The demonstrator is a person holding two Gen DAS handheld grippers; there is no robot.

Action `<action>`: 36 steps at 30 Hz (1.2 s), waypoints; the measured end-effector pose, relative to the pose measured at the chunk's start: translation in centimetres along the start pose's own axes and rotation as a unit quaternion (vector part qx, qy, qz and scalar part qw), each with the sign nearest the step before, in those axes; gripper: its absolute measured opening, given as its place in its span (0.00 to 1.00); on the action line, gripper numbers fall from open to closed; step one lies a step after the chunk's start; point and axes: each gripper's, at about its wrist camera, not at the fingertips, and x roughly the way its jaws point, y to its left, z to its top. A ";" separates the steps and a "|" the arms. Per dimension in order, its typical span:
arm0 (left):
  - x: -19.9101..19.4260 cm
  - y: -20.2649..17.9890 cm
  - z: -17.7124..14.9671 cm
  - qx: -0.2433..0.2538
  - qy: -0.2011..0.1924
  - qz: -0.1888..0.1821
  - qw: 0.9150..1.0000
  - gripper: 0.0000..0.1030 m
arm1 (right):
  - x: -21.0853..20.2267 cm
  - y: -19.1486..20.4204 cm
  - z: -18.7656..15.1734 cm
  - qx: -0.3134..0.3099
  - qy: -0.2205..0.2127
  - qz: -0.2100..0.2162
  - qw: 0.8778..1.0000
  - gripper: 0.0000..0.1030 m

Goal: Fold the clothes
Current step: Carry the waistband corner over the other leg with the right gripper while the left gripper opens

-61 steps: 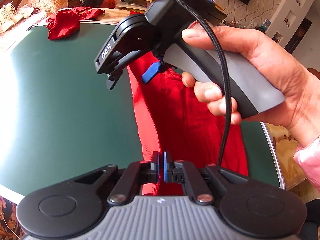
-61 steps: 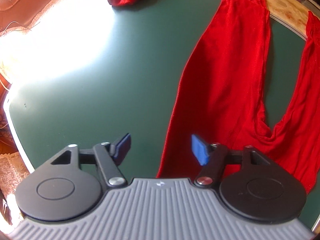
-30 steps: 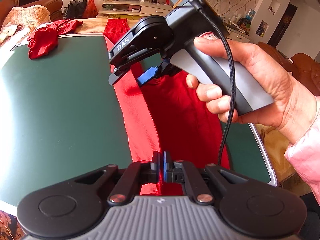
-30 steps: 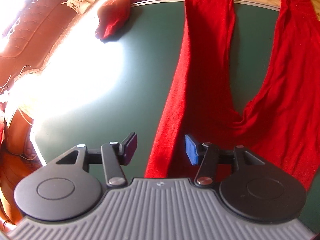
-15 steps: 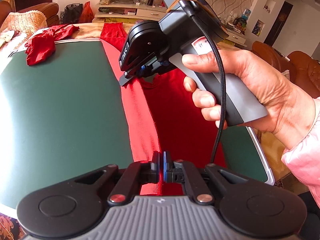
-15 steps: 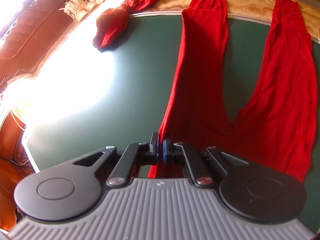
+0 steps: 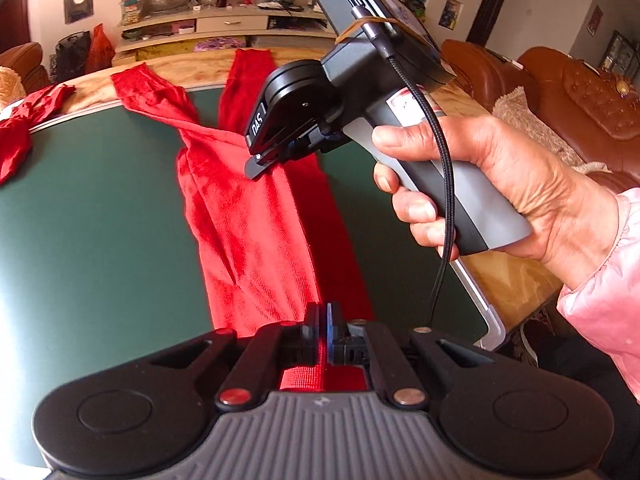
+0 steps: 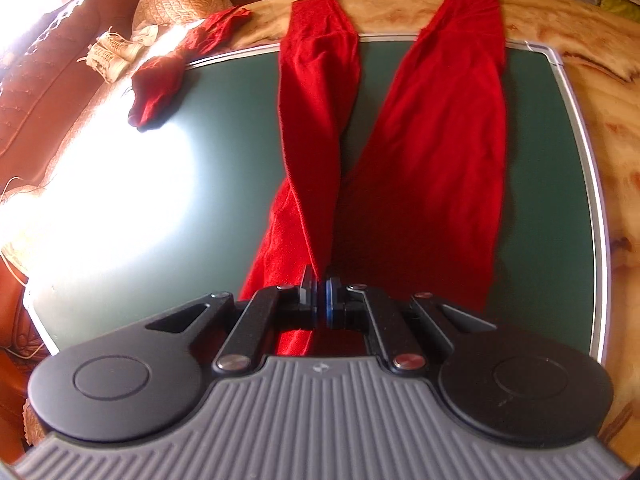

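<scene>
The waist end of the red trousers (image 8: 432,128) runs under the right tool (image 8: 320,300), so the pinched edge is hidden behind the tool's black body. In the left wrist view the same holds at the left tool (image 7: 322,332), where only a red strip shows between the pads. The right tool (image 7: 264,160) (seen side-on there) hides its own fingertips. Left of the trousers, sun glare washes out the bench (image 8: 224,120). A second red garment (image 7: 16,140) beside them is cut by the picture's edge.
</scene>
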 end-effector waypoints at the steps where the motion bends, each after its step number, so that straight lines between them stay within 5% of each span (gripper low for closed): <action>1: 0.7 -0.5 0.0 0.007 0.009 -0.005 1.000 0.03 | 0.2 -0.9 -0.4 0.007 0.001 -0.003 1.000 0.06; 10: 5.5 -1.8 -0.5 0.011 0.081 -0.062 0.995 0.07 | 1.7 -5.0 -3.4 0.030 0.011 -0.026 0.999 0.06; 12: 5.7 -0.8 -0.7 -0.006 0.084 -0.068 0.994 0.21 | 1.7 -5.2 -3.6 0.027 0.005 -0.024 0.999 0.06; 19: 4.2 3.1 -1.1 -0.029 0.055 -0.019 0.998 0.32 | 1.7 -4.5 -4.3 -0.004 -0.009 -0.034 0.999 0.06; 24: 3.6 6.5 -1.4 -0.051 0.042 0.060 0.996 0.63 | 1.7 -4.8 -4.5 -0.002 -0.016 -0.032 0.999 0.07; 28: 5.1 7.3 -1.6 -0.042 0.060 0.091 0.993 0.63 | 1.6 -4.5 -4.6 -0.004 -0.019 -0.044 0.999 0.11; 32: 6.3 6.5 -1.6 -0.010 0.060 0.105 0.993 0.63 | 0.9 -4.0 -5.1 -0.011 -0.034 -0.074 0.997 0.34; 36: 7.0 6.1 -1.4 0.004 0.058 0.113 0.992 0.63 | 0.5 -4.5 -6.0 0.000 -0.043 -0.075 0.996 0.39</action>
